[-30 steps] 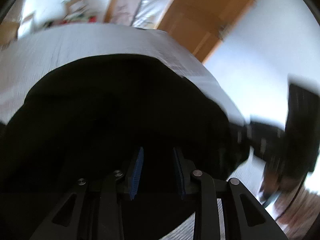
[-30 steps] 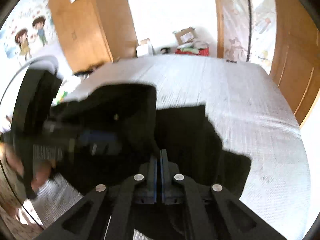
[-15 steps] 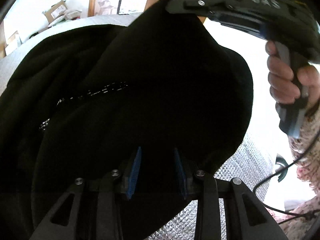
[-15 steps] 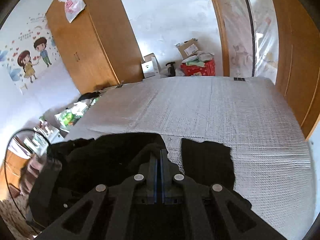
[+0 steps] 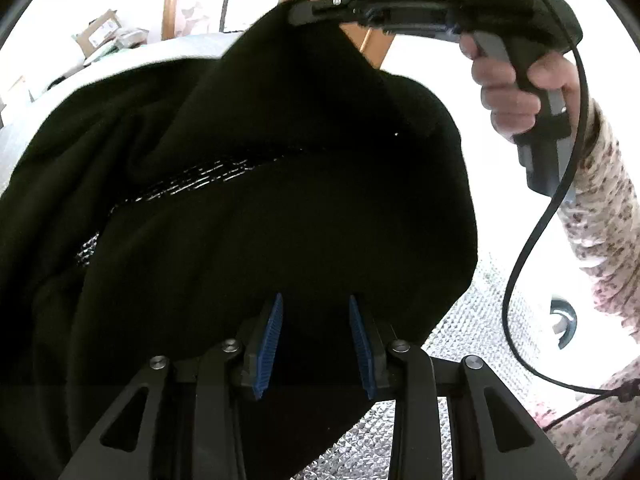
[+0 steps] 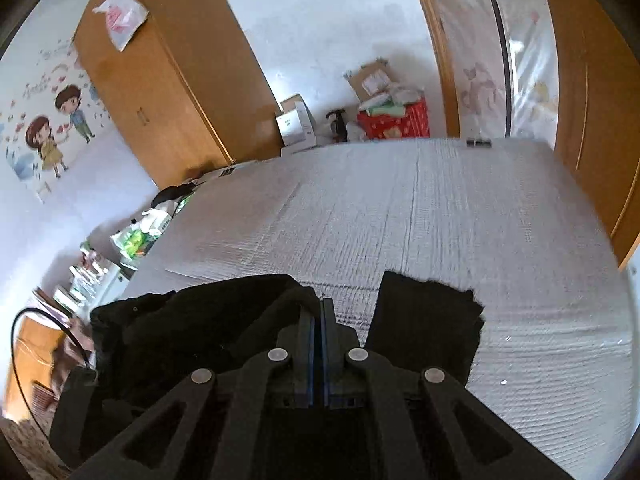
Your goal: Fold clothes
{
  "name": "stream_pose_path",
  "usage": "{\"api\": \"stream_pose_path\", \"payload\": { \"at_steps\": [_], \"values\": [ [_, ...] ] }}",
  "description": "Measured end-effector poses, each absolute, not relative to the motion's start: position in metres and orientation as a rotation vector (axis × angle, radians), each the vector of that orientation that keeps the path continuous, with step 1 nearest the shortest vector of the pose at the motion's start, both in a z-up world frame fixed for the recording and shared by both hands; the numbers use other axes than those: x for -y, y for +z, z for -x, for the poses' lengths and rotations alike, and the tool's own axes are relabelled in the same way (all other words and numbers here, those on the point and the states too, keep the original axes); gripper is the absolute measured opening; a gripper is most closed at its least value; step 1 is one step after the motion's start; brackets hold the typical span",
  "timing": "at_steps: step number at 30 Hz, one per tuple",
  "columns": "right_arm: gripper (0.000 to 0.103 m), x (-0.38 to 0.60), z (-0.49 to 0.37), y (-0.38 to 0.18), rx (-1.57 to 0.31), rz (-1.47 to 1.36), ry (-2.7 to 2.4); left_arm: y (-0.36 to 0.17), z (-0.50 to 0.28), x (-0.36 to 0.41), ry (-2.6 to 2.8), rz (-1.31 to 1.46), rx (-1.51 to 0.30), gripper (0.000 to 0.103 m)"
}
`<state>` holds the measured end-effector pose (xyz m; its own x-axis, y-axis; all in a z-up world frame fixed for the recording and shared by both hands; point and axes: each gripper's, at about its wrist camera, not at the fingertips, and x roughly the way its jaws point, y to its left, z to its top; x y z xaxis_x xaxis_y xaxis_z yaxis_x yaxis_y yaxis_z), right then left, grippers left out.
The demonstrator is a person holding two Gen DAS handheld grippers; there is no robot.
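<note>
A black garment [image 5: 240,220] fills most of the left wrist view, lifted off the silvery quilted mat [image 5: 472,344]. My left gripper [image 5: 316,338] is open, its blue pads [image 5: 272,336] apart right under the hanging cloth. At the top of that view my right gripper [image 5: 298,14], held in a hand [image 5: 516,80], pinches the garment's upper edge. In the right wrist view the right gripper [image 6: 322,308] is shut on the black garment [image 6: 180,340], which droops to both sides; a flap [image 6: 428,320] lies on the mat [image 6: 440,216].
A wooden wardrobe [image 6: 160,92] stands at the far left. Boxes [image 6: 296,124] and a red bag [image 6: 396,124] sit past the mat's far edge, a wooden door [image 6: 592,80] at right. Clutter [image 6: 136,236] lies left of the mat. A black cable [image 5: 532,240] hangs beside a patterned sleeve [image 5: 600,208].
The right gripper has risen, pulling the black garment up off the mat. The left gripper has stayed open and now sits close beneath the raised cloth.
</note>
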<state>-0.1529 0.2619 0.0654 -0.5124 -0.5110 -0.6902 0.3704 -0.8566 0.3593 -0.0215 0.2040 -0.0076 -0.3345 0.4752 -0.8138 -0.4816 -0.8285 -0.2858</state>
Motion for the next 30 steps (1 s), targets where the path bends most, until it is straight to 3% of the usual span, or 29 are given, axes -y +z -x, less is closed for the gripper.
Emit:
{"api": "stream_pose_path", "payload": {
  "at_steps": [6,10,12,16,28,29,30],
  "values": [
    [0.006,-0.258,0.135,0.062,0.178,-1.144,-2.342,-0.009,0.047,-0.215,2.093,1.327,0.350,0.036],
    [0.022,-0.262,0.115,0.073,0.123,-1.085,-2.360,-0.009,0.060,-0.226,2.075,1.269,0.546,0.036],
    [0.028,-0.265,0.106,0.076,0.100,-1.067,-2.372,-0.004,0.068,-0.232,2.070,1.235,0.568,0.036],
    [0.028,-0.273,0.089,0.076,0.098,-1.057,-2.403,-0.012,0.040,-0.193,2.086,1.256,0.542,0.036],
    [0.040,-0.292,0.025,0.037,0.095,-1.174,-2.478,-0.024,0.118,-0.206,2.020,1.351,0.659,0.035],
    [0.040,-0.294,0.019,0.033,0.095,-1.185,-2.485,-0.024,0.121,-0.206,2.031,1.362,0.659,0.034],
    [0.040,-0.291,0.019,0.032,0.072,-1.196,-2.486,-0.024,0.123,-0.205,2.039,1.369,0.661,0.025]
  ]
}}
